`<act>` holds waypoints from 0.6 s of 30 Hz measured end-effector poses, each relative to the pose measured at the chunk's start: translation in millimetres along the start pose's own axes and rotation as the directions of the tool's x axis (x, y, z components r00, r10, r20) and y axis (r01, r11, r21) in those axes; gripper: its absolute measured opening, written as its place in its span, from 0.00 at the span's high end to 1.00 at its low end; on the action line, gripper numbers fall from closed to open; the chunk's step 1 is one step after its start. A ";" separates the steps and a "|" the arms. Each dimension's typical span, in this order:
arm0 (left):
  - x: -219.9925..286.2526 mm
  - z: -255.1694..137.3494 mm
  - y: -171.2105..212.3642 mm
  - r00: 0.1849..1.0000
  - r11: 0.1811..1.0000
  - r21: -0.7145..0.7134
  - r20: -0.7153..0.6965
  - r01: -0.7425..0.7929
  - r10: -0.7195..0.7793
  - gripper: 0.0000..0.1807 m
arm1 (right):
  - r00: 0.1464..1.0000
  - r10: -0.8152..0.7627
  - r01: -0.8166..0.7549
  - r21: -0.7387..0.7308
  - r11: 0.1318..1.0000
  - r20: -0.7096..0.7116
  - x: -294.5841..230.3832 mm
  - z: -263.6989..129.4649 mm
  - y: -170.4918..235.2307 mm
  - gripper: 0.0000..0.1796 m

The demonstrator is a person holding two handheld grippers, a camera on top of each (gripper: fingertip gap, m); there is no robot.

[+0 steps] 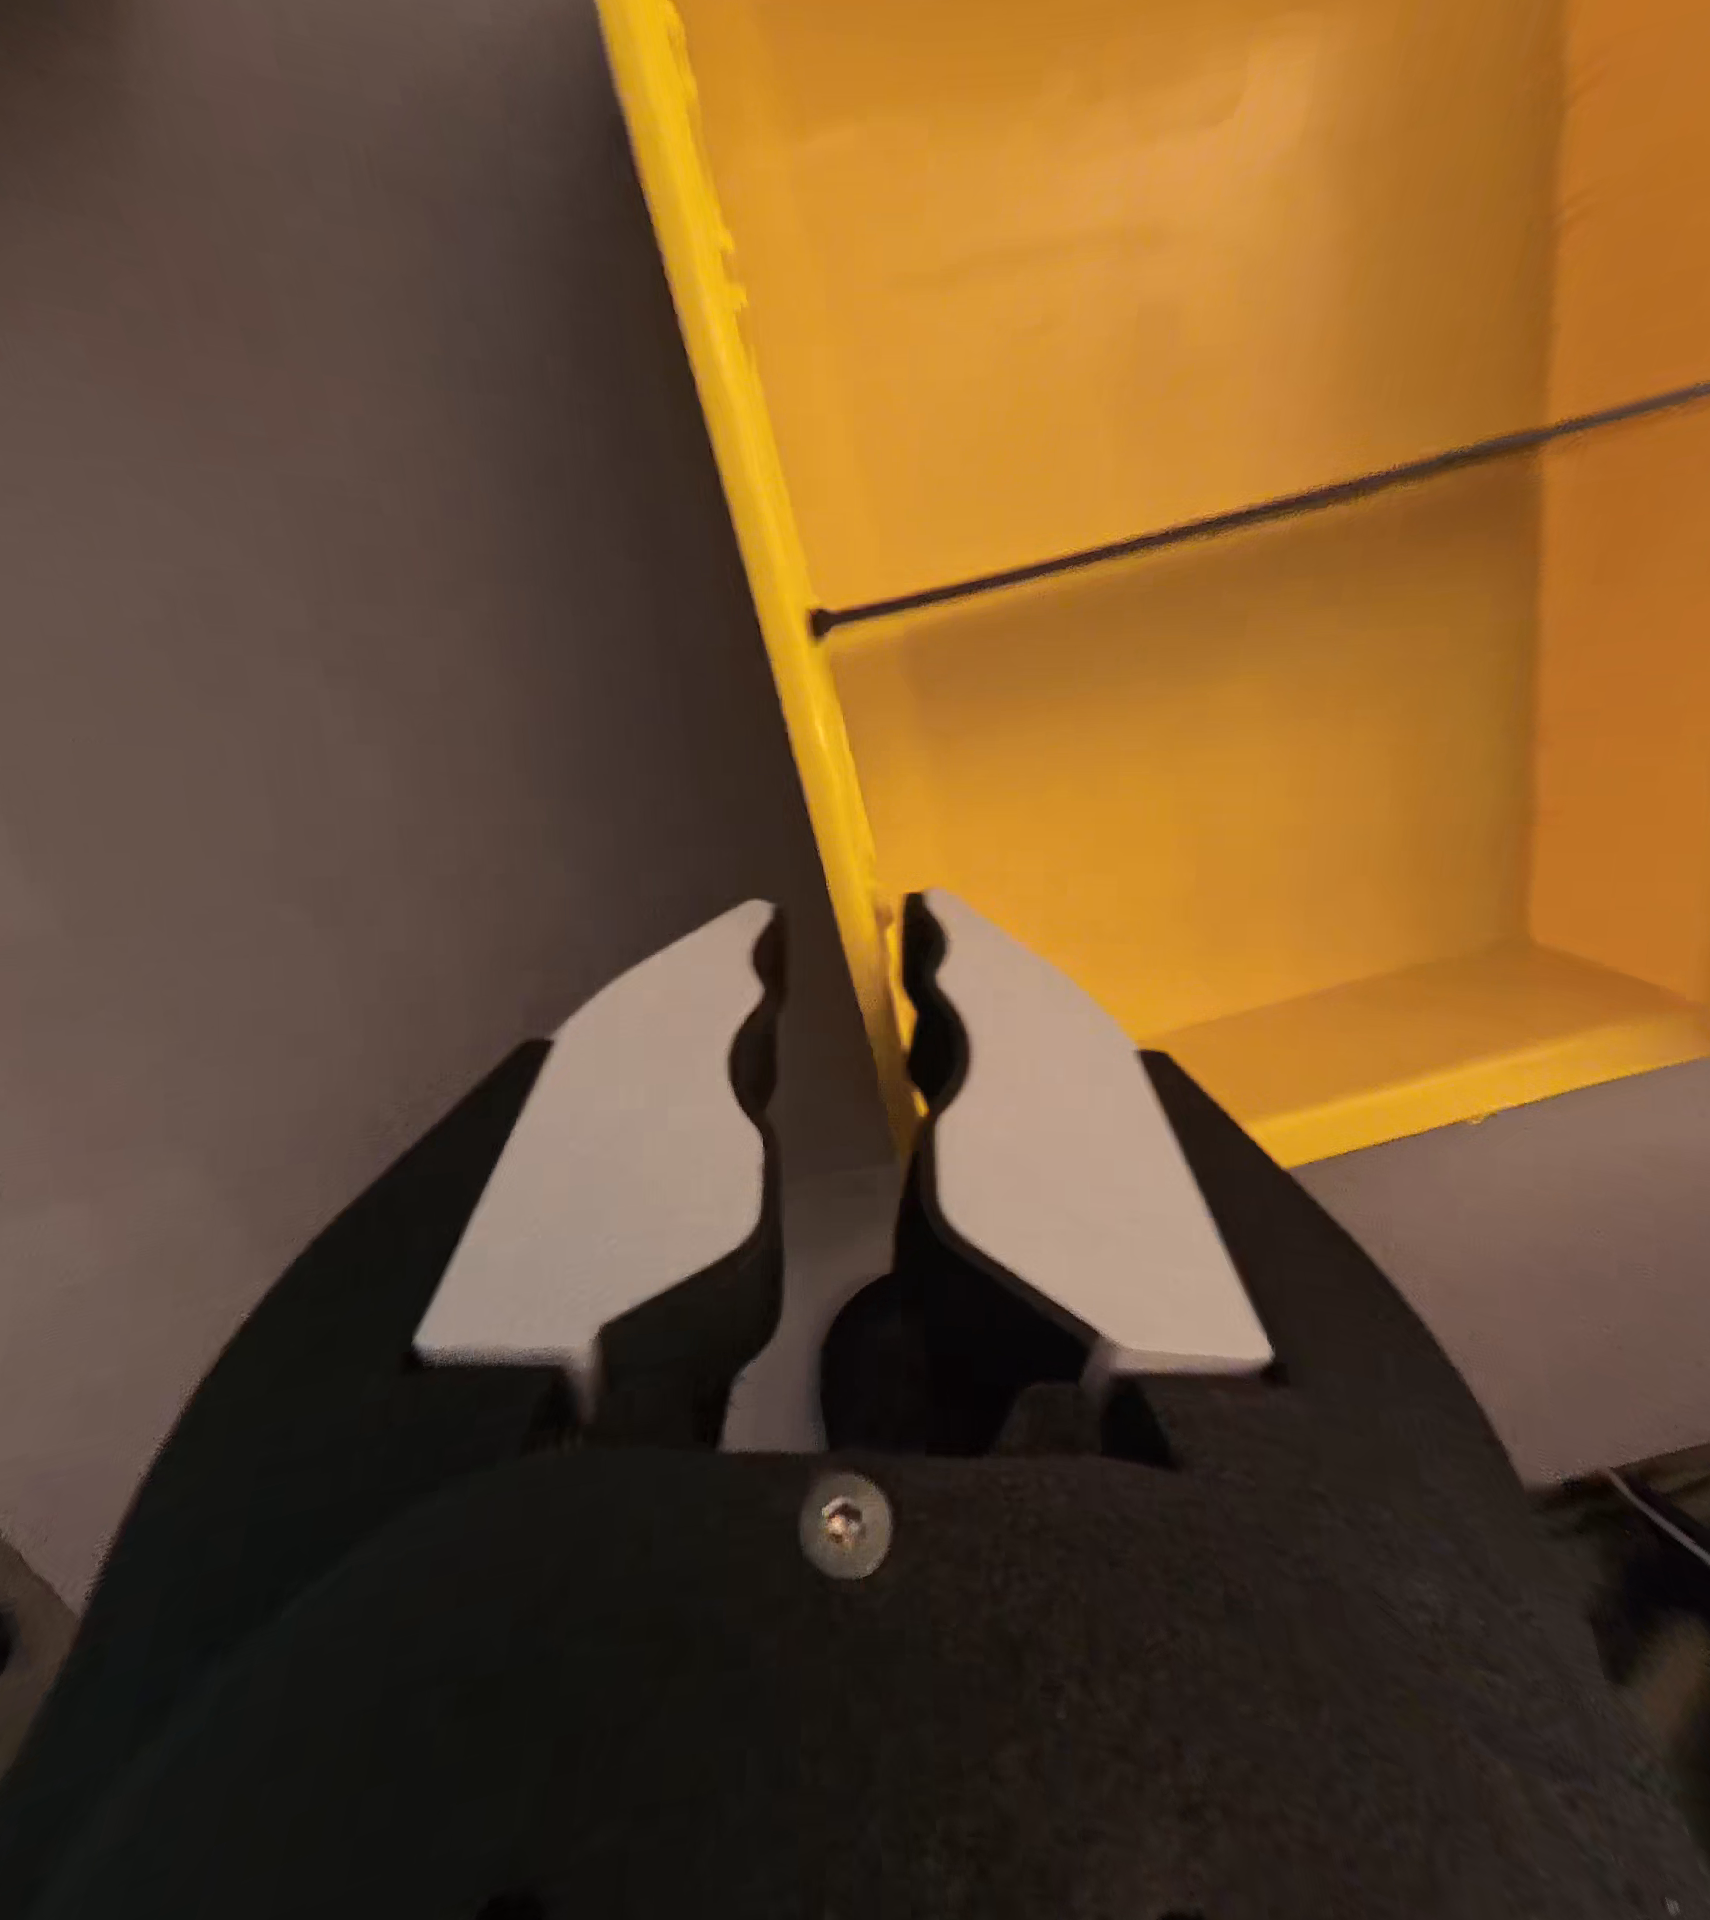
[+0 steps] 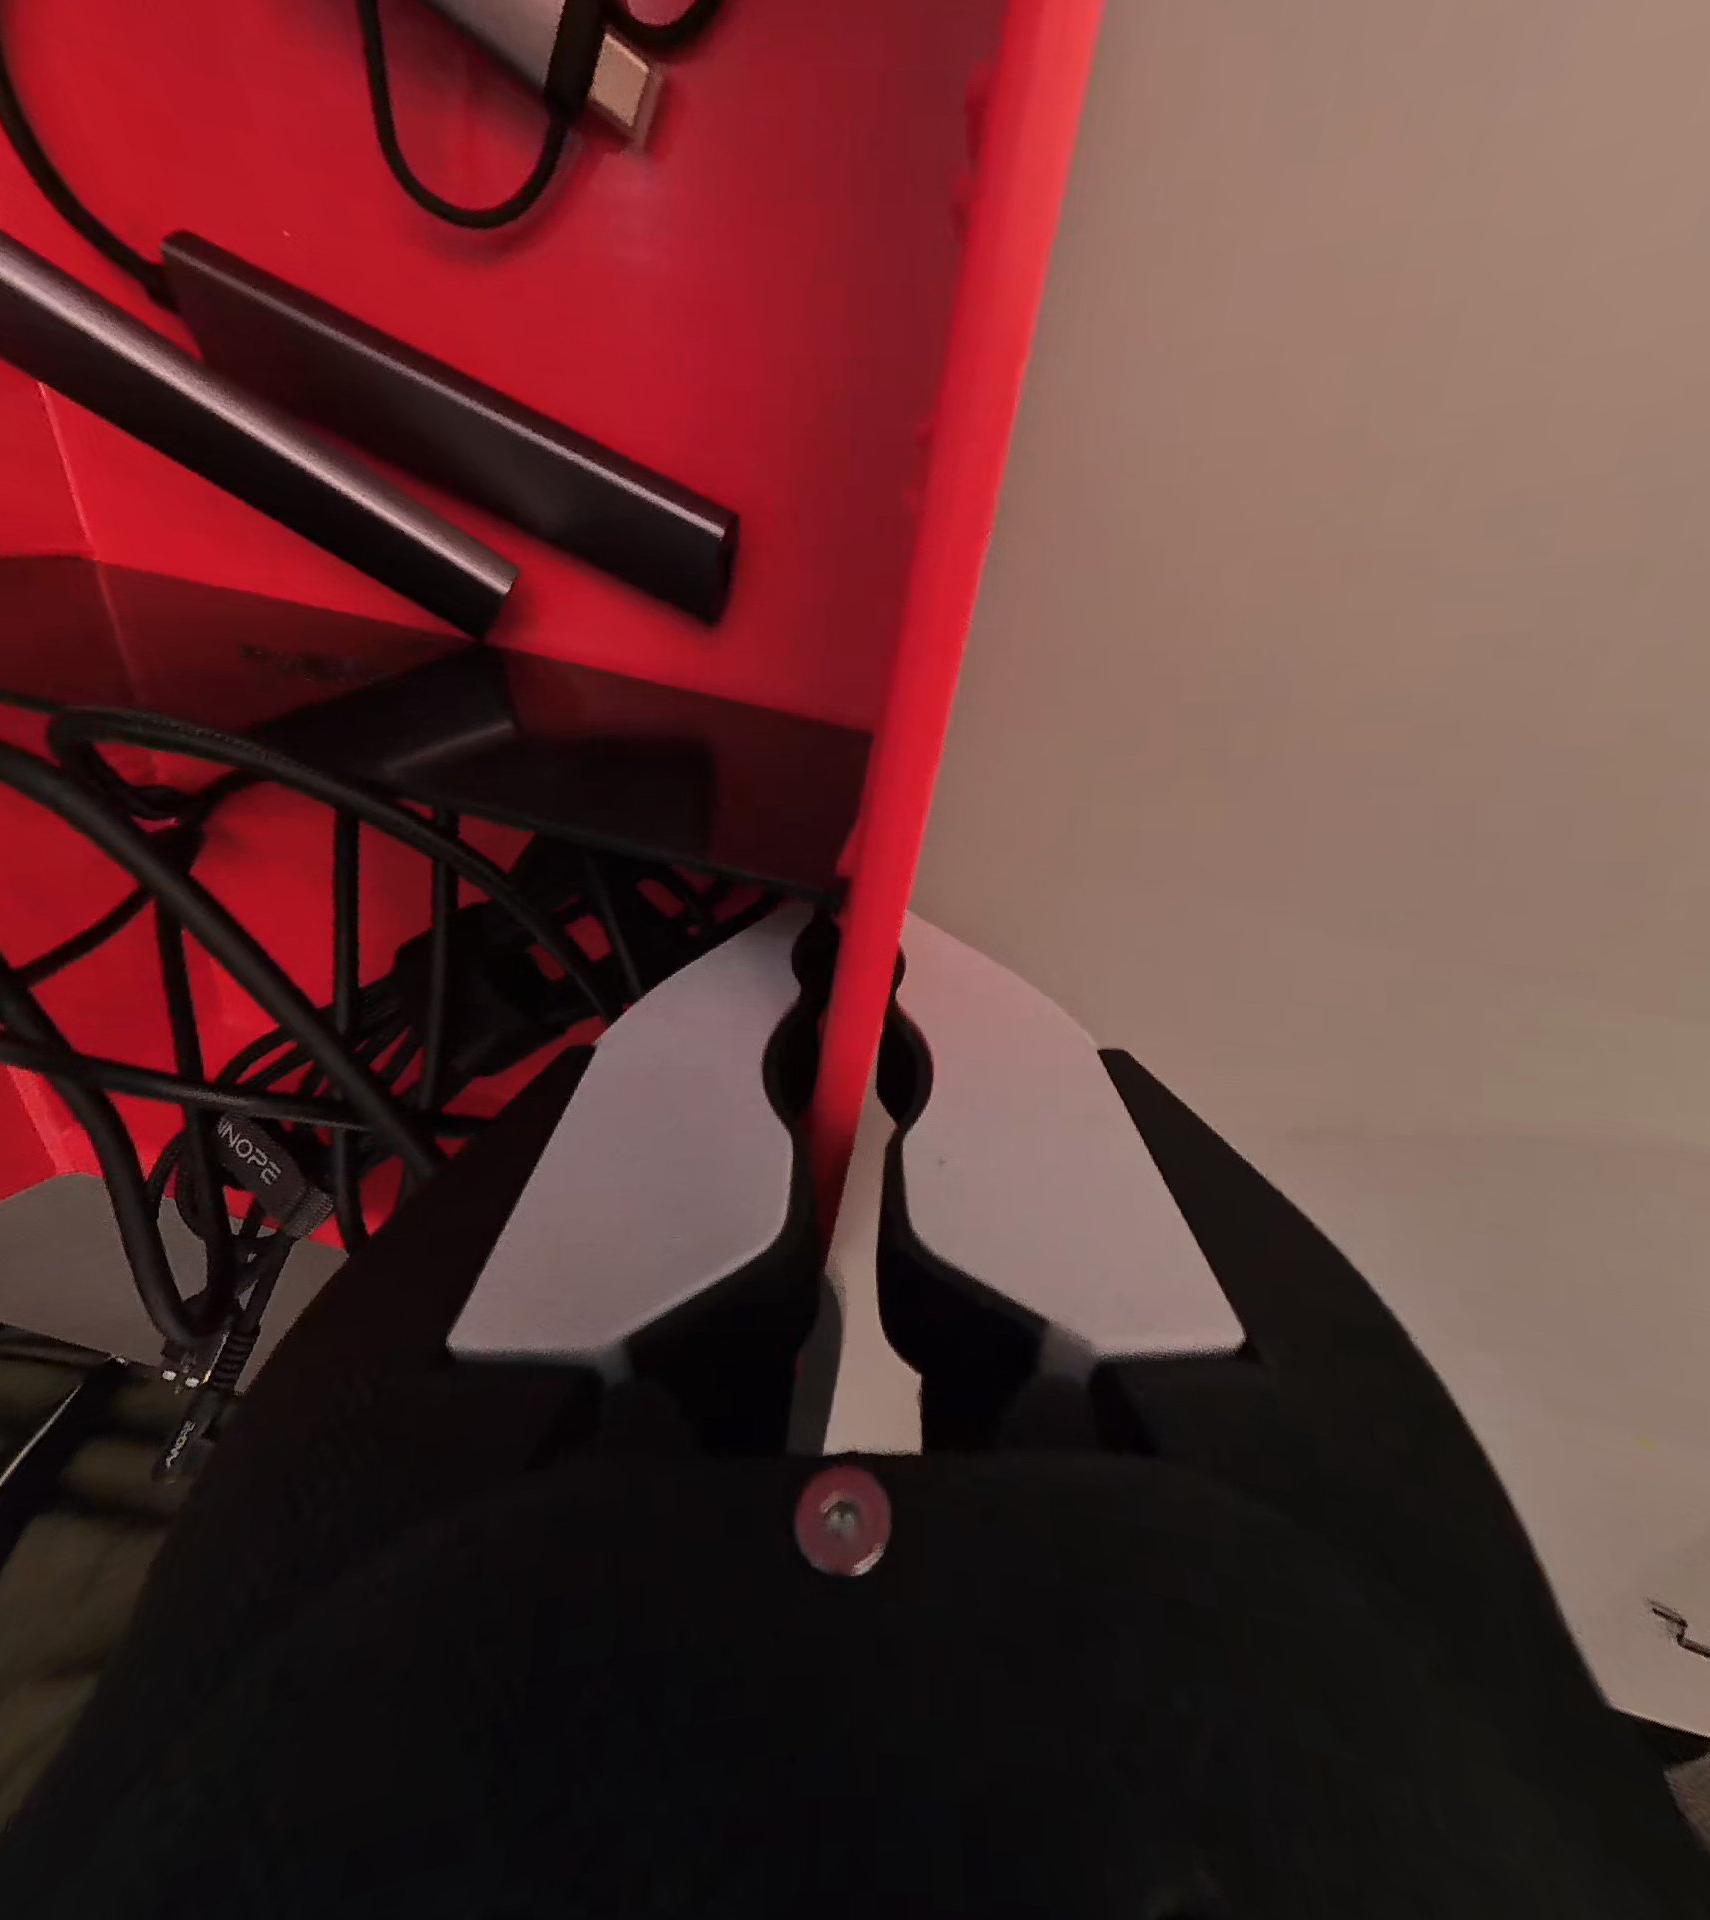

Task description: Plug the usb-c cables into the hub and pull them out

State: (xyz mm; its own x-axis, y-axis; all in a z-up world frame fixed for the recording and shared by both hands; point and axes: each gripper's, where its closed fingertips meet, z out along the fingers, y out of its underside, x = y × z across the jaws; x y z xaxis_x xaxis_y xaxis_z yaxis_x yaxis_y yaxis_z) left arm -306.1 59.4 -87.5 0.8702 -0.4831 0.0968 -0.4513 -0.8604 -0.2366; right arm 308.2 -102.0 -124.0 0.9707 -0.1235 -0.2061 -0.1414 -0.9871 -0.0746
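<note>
My right gripper is shut on the right wall of a red bin, one finger inside and one outside. In the bin lie a dark slim hub, a longer dark bar-shaped hub, a grey hub with a metal plug at the top, flat black boxes and a tangle of black usb-c cables. Some cable plugs hang over the bin's near edge. My left gripper is closed around the left wall of a yellow bin.
The yellow bin's floor is bare except for a thin black line crossing it. Both bins stand on a grey table, which also shows in the right wrist view. The table's near edge shows at bottom right. The left gripper is farther from the longer dark bar-shaped hub, some 50 cm, than the right, some 12 cm.
</note>
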 end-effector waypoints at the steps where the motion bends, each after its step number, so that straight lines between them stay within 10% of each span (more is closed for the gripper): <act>1: 3.3 5.0 0.9 1.000 1.000 -0.019 -0.024 -0.005 0.005 0.92 | 1.000 0.002 -0.002 -0.007 1.000 -0.004 -1.4 0.1 1.0 0.96; 18: 52.3 20.5 27.0 0.980 0.957 -0.268 0.132 -0.108 0.148 0.91 | 0.970 -0.235 0.227 -0.111 0.967 -0.057 -114.4 22.7 -10.7 0.95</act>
State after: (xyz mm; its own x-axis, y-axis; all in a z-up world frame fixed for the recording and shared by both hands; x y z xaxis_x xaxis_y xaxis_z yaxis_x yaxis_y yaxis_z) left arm -268.7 14.3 -108.6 0.8124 -0.5792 -0.0678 -0.5792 -0.8149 0.0218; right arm 194.2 -75.0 -121.7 0.9863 0.1059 -0.1265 0.1054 -0.9944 -0.0106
